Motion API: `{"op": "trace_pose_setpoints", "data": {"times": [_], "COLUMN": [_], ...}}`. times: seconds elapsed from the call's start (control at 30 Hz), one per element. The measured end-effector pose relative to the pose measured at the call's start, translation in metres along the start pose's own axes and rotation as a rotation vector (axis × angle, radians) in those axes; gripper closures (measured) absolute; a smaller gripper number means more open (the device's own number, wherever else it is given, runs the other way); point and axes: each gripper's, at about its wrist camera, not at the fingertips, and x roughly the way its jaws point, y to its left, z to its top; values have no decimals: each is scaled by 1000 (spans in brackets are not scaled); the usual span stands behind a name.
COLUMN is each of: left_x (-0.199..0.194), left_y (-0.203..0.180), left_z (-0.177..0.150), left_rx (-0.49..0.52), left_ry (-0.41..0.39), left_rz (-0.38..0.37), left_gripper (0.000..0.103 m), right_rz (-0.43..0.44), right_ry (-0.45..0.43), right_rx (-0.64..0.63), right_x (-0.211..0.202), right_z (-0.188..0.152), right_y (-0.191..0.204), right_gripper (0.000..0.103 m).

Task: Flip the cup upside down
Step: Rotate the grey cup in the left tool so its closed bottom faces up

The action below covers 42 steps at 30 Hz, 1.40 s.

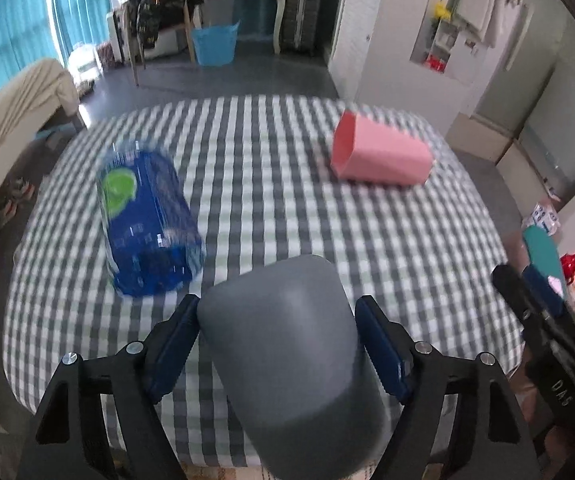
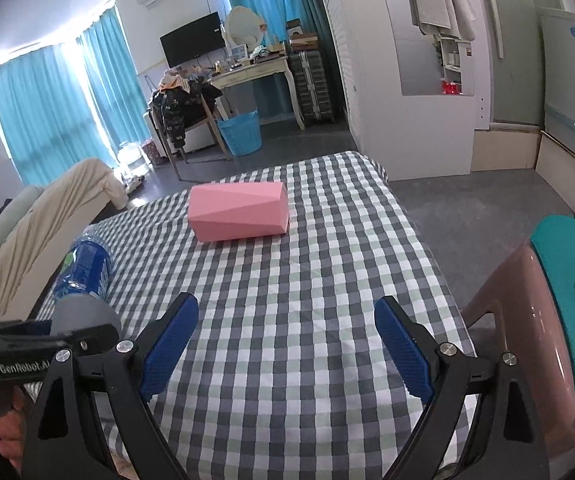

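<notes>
The left gripper point(image 1: 277, 332) has its jaws closed on the grey cup point(image 1: 291, 360), one blue pad on each side of the body, and holds it over the near edge of the worktop point(image 1: 287, 208) with its checked cloth. The end of the cup facing away from the camera looks closed and rounded, so it is probably the base, with the mouth pointing back toward the wrist (the mouth itself is hidden below the frame). The cup appears tilted and the left view is blurred, so the turning step seems to be in hand and not finished. The right gripper point(image 2: 287, 344) hangs with jaws spread wide and nothing between them, off to the right of the cup, which shows at its lower left edge. A pink faceted cup point(image 2: 238, 212) lies on its side farther back, and a blue bottle point(image 1: 147, 220) lies on the left, both well apart from the grip. The next move likely calls for rolling the wrist until the mouth faces down, then lowering it squarely onto bare cloth before letting go.
</notes>
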Motion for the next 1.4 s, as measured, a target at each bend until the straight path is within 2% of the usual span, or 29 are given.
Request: {"op": "trace_pose_setpoints", "data": {"times": [0.13, 0.23, 0.33, 0.47, 0.63, 0.73, 0.83, 0.9, 1.2, 1.33, 1.4], "left_x": [-16, -20, -25, -29, -26, -23, -13, -7, -14, 0, 1], "left_y": [0, -5, -16, -30, -36, -41, -36, -31, -37, -31, -30], "left_z": [4, 0, -8, -27, -47, -53, -55, -57, -53, -52, -54], "left_rx": [12, 26, 81, 155, 172, 214, 190, 165, 195, 166, 164], "left_ry": [-66, -101, -147, -200, -181, -187, -160, -156, -339, -294, -306], "left_rz": [-1, 25, 58, 65, 8, 29, 1, -39, -14, -16, -16], "left_gripper": [24, 24, 24, 25, 25, 24, 25, 30, 31, 31, 31], "right_rz": [0, -6, -11, -20, -27, -24, -21, -20, -38, -40, -40], "right_ry": [-15, -20, -27, -39, -49, -49, -44, -43, -50, -41, -42], "right_rx": [12, 12, 10, 7, 5, 6, 2, 0, -5, -7, -15], "right_x": [-7, -11, -16, -22, -28, -32, -34, -36, -43, -42, -43], "right_z": [0, 0, -1, -2, -2, -4, -6, -6, -8, -9, -8], "right_y": [-2, -2, -2, -1, 1, 1, 4, 4, 5, 5, 7], "right_gripper": [13, 13, 13, 13, 13, 13, 13, 13, 13, 13, 13]}}
